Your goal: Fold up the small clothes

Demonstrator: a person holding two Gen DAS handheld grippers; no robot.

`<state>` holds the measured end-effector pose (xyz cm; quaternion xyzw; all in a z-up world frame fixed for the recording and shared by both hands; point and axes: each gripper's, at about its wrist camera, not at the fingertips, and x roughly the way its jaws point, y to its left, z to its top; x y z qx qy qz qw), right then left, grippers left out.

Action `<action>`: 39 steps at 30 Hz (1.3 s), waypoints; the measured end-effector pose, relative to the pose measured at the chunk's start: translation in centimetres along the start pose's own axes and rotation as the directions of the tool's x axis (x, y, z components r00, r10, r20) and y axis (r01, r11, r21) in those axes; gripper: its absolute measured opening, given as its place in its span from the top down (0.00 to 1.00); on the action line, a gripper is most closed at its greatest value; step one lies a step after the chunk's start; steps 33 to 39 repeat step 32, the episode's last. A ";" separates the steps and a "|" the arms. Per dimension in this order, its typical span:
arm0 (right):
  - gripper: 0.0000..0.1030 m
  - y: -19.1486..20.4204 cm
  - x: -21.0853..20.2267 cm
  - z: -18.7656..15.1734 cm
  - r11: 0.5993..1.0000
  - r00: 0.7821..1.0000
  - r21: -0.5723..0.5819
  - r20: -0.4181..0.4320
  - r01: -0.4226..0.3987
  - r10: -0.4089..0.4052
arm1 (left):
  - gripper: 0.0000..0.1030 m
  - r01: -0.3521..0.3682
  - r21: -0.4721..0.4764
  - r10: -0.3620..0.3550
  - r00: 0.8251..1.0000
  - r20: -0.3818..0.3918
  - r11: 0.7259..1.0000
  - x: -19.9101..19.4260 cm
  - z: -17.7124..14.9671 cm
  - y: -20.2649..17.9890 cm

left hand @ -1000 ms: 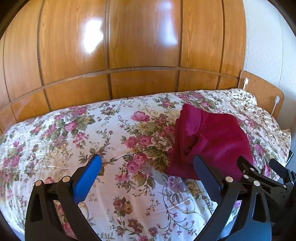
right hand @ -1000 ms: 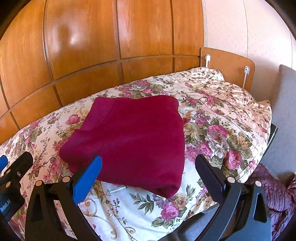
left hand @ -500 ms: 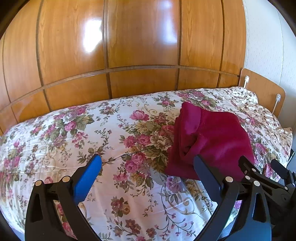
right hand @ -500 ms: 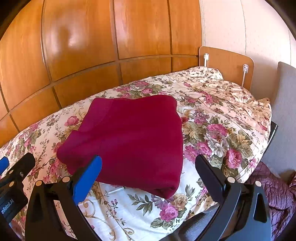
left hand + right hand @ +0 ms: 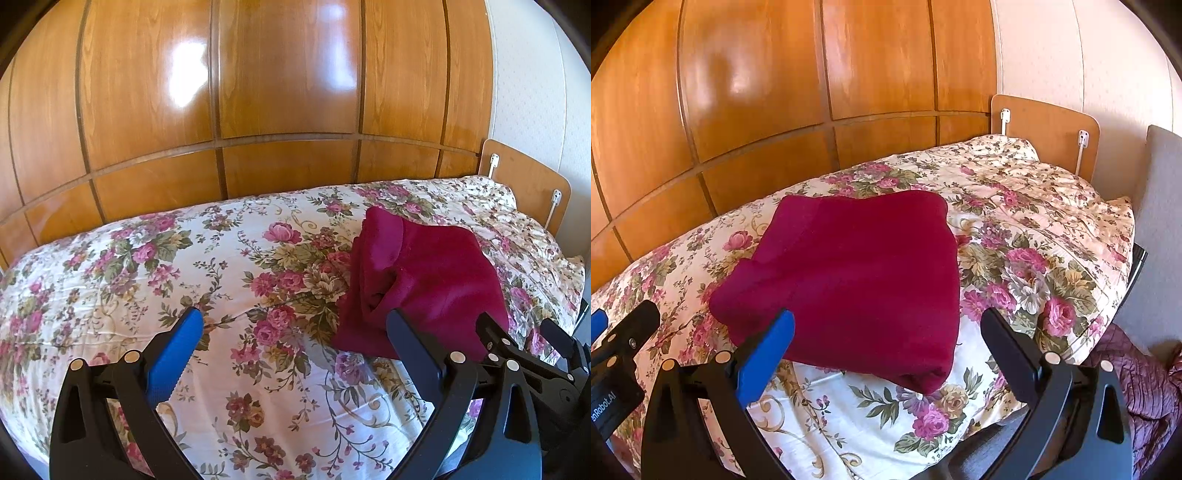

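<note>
garment: a dark red fleece piece [image 5: 849, 273] lies folded into a thick, roughly square bundle on the floral bedspread [image 5: 147, 266], toward the headboard [image 5: 1049, 129] end. in my left view its near-left side [image 5: 373, 280] looks loose, layers gaping a bit.
left gripper: my left gripper [image 5: 291, 332] hangs above bare bedspread, jaws spread wide, nothing in them. the garment sits just to its right.
right gripper: my right gripper [image 5: 886, 332] is also spread wide and empty, hovering over the near edge of the bundle, not touching as far as i can tell.
step: i judge the folding of this piece is about done, both tools off it.
next: either i pinch the gaping left edge and tuck it flat, or i reach for another item. the purple cloth [image 5: 1145, 380] heaped low on the right, off the bed, may be one, though i cannot tell.
risk: fleece is bulky, so a careless nudge could spring the fold open.
</note>
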<state>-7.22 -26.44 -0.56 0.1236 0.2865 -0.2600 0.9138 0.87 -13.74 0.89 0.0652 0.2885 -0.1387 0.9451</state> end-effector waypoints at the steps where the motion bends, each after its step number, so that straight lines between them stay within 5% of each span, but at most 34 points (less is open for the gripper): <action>1: 0.02 0.1 0.0 0.0 1.000 1.000 0.000 -0.001 -0.002 0.002 | 0.04 0.000 0.001 0.000 1.000 -0.001 1.000 0.0 0.0 0.0; 39: 0.02 0.1 0.3 0.0 1.000 1.000 -0.008 0.002 -0.018 0.018 | 0.04 0.004 -0.002 -0.005 1.000 -0.019 1.000 0.5 -0.4 0.7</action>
